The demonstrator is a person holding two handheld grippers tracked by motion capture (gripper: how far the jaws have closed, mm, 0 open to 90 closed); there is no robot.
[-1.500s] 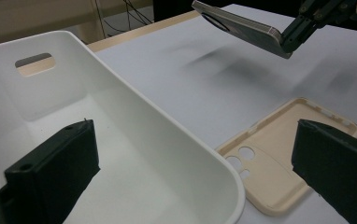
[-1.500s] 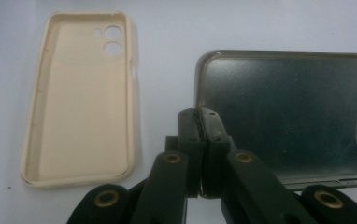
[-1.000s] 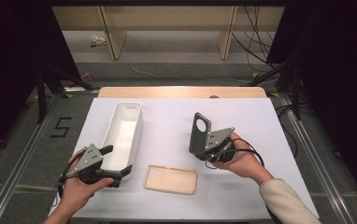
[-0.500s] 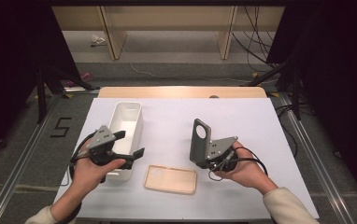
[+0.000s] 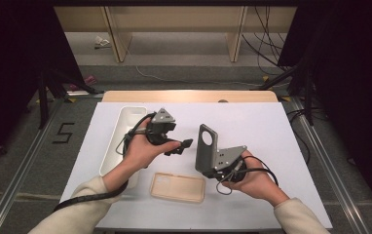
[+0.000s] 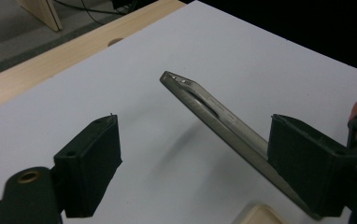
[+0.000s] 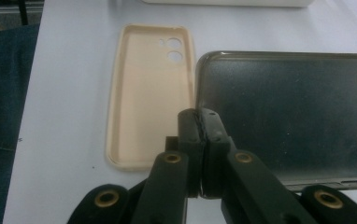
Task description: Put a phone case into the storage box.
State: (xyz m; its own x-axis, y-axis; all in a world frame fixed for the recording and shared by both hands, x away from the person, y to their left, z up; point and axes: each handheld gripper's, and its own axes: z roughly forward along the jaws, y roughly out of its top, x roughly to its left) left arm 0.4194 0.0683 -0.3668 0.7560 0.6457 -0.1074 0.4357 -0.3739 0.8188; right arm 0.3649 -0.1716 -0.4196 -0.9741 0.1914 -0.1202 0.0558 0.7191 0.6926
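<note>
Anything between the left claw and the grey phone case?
Nothing visible. The right claw is shut on the edge of the dark grey translucent phone case, holding it above the white table. The left claw has just been closing; its jaws stand apart, and the case's far end lies between them, untouched.

A lab recording bay: black curtains, floor rails, loose cables.
</note>
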